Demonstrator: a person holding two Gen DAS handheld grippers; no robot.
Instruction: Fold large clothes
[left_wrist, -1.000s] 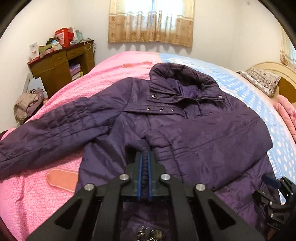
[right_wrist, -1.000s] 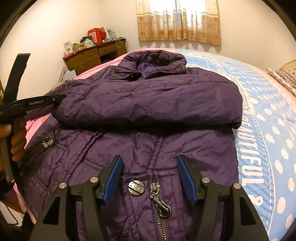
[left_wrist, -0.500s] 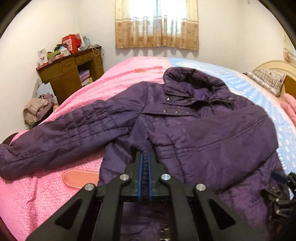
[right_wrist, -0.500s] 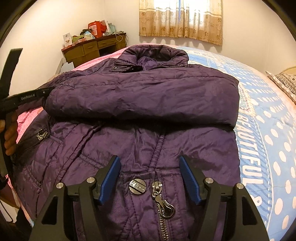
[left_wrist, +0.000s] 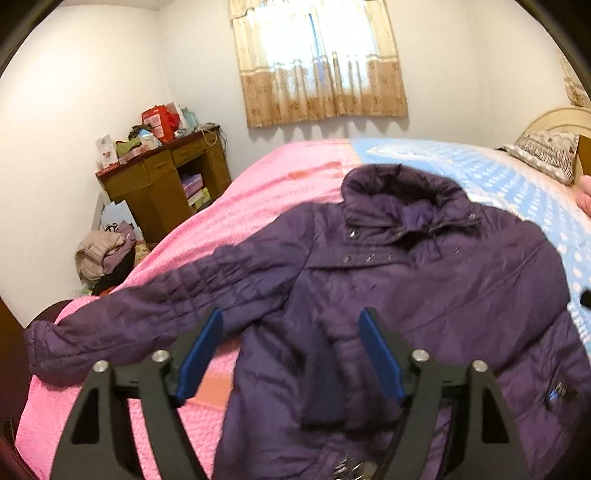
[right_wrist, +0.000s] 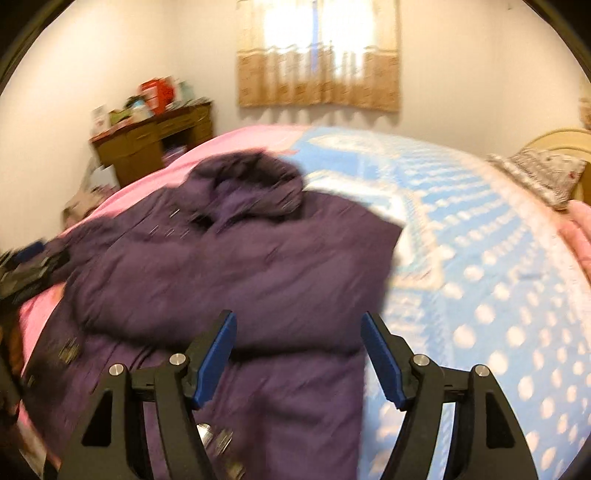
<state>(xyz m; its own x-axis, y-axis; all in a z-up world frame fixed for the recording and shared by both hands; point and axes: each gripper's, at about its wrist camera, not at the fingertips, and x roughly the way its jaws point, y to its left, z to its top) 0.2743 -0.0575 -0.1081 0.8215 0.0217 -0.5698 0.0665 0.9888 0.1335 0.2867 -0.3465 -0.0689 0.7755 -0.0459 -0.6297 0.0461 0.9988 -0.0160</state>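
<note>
A purple padded jacket lies face up on the bed, collar toward the window. One sleeve is folded across its chest, its cuff lying below my left gripper. That gripper's jaws are opening and the pads do not touch the cuff. The other sleeve stretches out left over the pink cover. In the blurred right wrist view the jacket fills the middle, and my right gripper hovers above its front with jaws opening and nothing pinched. The left gripper shows at that view's left edge.
The bed has a pink cover on the left and a blue dotted one on the right. A cluttered wooden desk and a heap of clothes stand by the left wall. Pillows lie at the headboard.
My left gripper has let go of the folded sleeve's cuff and spread wide, lifting a little. My right gripper has risen and pulled back, so the jacket looks smaller and sits further left in its view.
</note>
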